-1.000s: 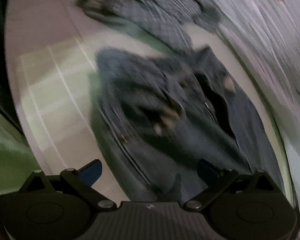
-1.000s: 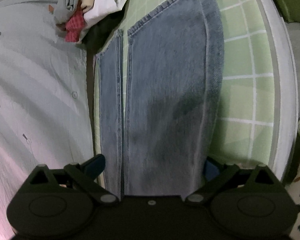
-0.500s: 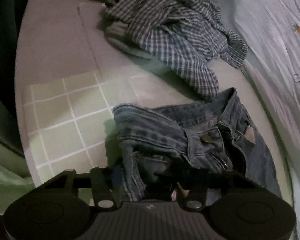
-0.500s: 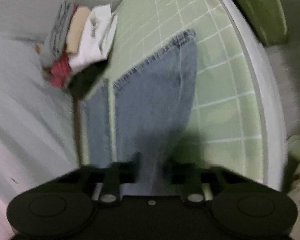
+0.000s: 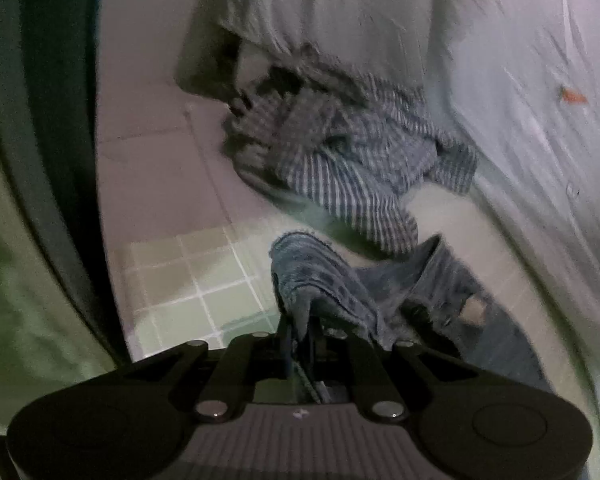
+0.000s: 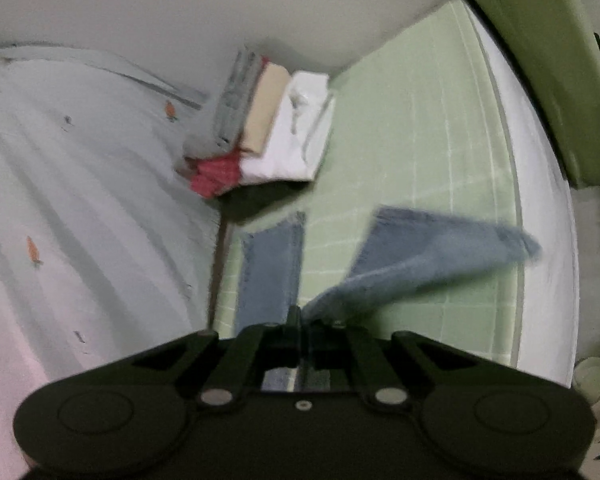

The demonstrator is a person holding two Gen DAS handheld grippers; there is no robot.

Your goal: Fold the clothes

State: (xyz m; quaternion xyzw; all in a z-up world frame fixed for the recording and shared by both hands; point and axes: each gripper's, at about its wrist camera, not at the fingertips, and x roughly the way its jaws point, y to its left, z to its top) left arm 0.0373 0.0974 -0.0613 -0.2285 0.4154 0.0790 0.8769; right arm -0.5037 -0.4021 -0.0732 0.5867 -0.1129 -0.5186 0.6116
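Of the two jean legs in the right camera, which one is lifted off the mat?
The jean leg on the right, pinched in the right gripper, hangs raised and blurred. The left leg lies flat on the green checked mat.

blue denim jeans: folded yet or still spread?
Not folded. Blue denim jeans: one leg hangs pinched in right gripper, other lies flat; left gripper clamps bunched waistband.

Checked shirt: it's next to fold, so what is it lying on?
The checked shirt lies on the grey mat, its far side tucked under the pale sheet. Anything beneath it is hidden.
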